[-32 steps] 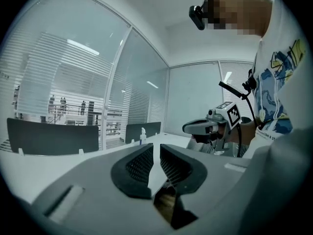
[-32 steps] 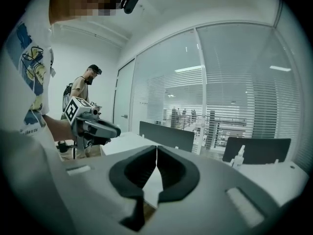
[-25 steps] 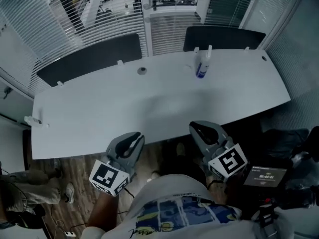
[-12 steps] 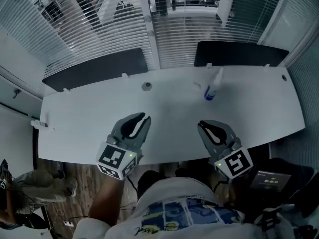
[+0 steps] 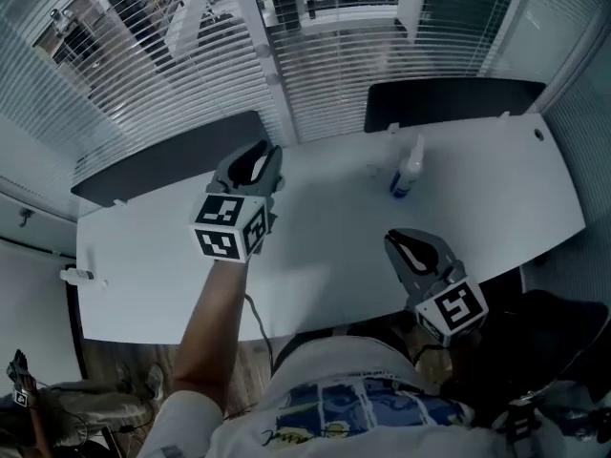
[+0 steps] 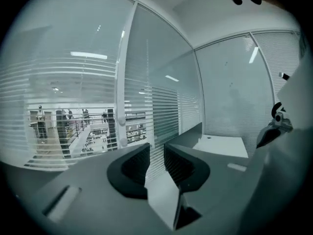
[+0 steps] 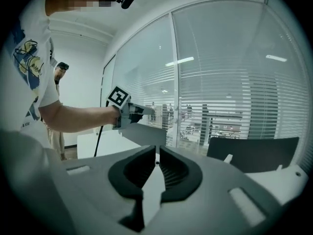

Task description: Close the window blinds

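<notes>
- The blinds [image 5: 181, 74] hang across the glazing behind the table [image 5: 315, 227]. Their slats lie flat, so the hall beyond shows through; by that, the task is not yet done.
- The left gripper [image 5: 256, 156] is held out over the far edge of the table, pointing at the mullion [image 5: 263, 46] between two panes. Its jaws are opening, with a moderate gap between them and nothing in it.
- The right gripper [image 5: 406, 243] hangs low at the near edge of the table. Its jaws are all but closed, with only a thin slit between them, and they hold nothing.
- Step in hand, as judged: reach for the blind control. The left gripper view shows two small white knobs [image 6: 122, 131] on the mullion. They are probably the control, but this cannot be confirmed from these views.
- Procedure advice:
  - Bring the jaws fully apart before contact and centre the control between the pads.
  - Approach square to the glass and do not push the jaws into the slats, which look thin and likely to bend.
  - Close firmly, then pull or turn steadily in line with the control. Stop once the slats overlap.
  - Keep the forearm clear of the spray bottle [image 5: 409, 165] on the table.
</notes>
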Tool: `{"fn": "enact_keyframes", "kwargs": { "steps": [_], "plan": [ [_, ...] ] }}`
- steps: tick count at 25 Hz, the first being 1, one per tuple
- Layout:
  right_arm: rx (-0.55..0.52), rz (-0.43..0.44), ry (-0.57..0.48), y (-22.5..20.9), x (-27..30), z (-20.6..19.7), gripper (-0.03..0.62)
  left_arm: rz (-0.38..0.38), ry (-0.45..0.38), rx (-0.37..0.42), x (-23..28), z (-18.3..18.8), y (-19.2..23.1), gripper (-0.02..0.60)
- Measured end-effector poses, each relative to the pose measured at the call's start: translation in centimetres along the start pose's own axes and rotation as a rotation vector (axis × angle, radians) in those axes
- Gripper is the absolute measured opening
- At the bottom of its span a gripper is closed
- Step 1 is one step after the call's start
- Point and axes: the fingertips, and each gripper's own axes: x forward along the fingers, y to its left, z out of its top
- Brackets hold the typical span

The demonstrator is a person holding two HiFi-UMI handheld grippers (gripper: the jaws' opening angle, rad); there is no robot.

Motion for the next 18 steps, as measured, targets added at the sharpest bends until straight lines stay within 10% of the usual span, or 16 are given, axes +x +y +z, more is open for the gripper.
{"fn": "enact_keyframes", "kwargs": {
  "steps": [18],
  "plan": [
    [-0.002, 0.005, 0.063, -3.0, 0.5, -2.1, 0.015, 0.315, 0.027, 0.029, 15.9, 3.6, 11.2, 0.153]
  ]
}}
